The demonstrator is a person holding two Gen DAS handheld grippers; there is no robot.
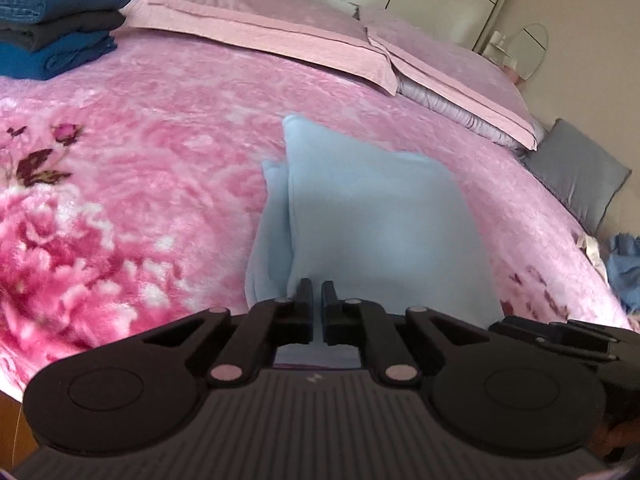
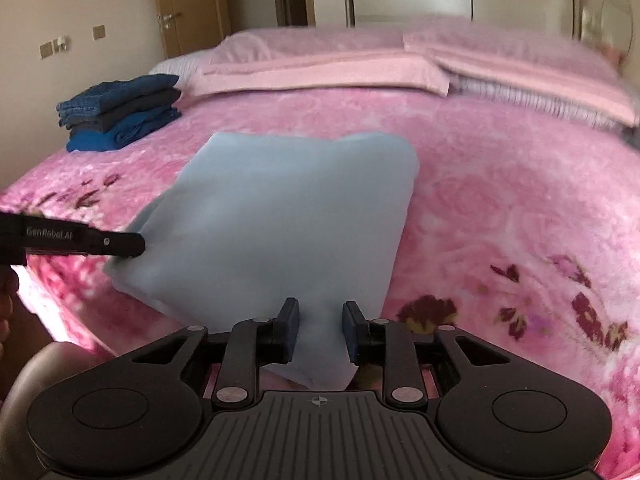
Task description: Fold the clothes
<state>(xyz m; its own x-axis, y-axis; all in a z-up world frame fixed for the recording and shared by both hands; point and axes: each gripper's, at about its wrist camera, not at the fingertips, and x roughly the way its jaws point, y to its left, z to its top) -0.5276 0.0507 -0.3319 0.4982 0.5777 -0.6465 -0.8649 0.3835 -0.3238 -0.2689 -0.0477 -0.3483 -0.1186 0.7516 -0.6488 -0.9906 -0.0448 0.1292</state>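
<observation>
— While the light blue garment [image 2: 276, 216] lies folded on the pink floral blanket [image 2: 500, 208], how do the jaws stand?
— Left gripper [image 1: 317, 285]: jaws nearly together, a thin gap, at the garment's near edge. Whether it pinches cloth, I can't tell.
— And the right gripper [image 2: 319, 306]?
— Jaws partly apart, the garment's near corner between them, pads not pressing.
— Anything else?
— A stack of folded dark clothes [image 2: 120, 110] sits well apart, near the pillows [image 2: 320, 64].

Both wrist views low over bed [image 1: 160, 140]
</observation>
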